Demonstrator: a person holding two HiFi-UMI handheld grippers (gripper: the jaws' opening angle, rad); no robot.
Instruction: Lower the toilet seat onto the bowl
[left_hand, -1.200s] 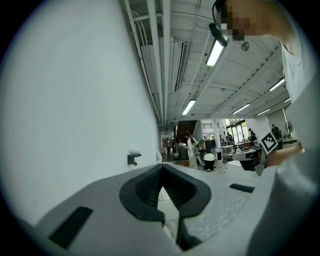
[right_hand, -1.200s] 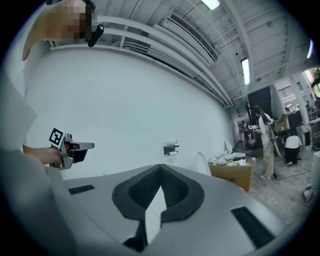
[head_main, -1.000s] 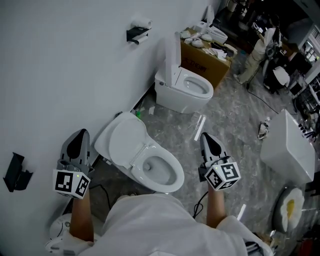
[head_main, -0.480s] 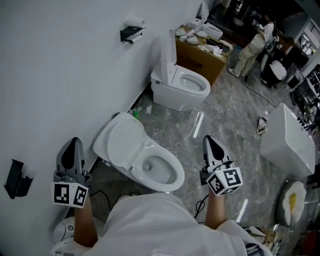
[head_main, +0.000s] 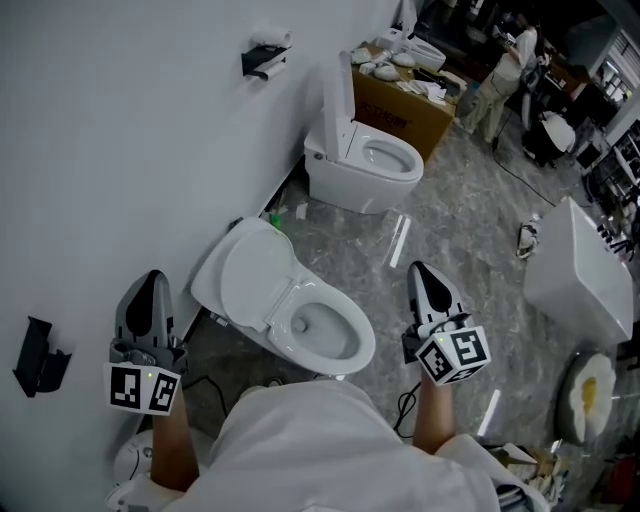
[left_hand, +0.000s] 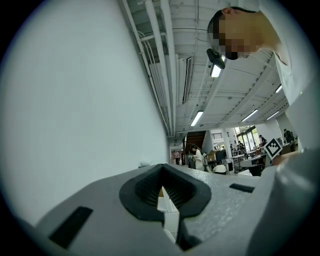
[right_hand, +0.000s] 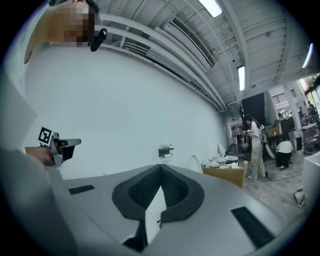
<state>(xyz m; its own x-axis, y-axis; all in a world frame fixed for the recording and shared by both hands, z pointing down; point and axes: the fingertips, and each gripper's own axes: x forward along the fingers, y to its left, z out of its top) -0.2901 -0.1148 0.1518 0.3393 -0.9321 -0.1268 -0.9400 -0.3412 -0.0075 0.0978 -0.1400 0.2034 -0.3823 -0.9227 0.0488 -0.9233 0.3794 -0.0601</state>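
1. The toilet seat (head_main: 248, 275) stands raised, tilted back toward the wall (head_main: 100, 150), at the far left of its bowl (head_main: 325, 335).
2. The left gripper (head_main: 152, 285), jaws pressed together (nothing between them), hangs left of the seat, apart from it.
3. The right gripper (head_main: 420, 272), likewise closed and empty, hangs right of the bowl.

Toilet (head_main: 335, 350): white all over, toilet seat (head_main: 255, 280) included.
Second toilet (head_main: 365, 165), beyond the toilet: white.
Wall (head_main: 120, 150): plain pale grey-white.
Floor (head_main: 450, 250): grey, marbled with lighter veins.
Box (head_main: 400, 118), far beyond the toilet: brown cardboard.
Left gripper (head_main: 150, 282), right gripper (head_main: 420, 272): grey bodies, white cubes with black square markers.
Wall holder (head_main: 262, 62): black.
Person's clothing (head_main: 300, 450): white.
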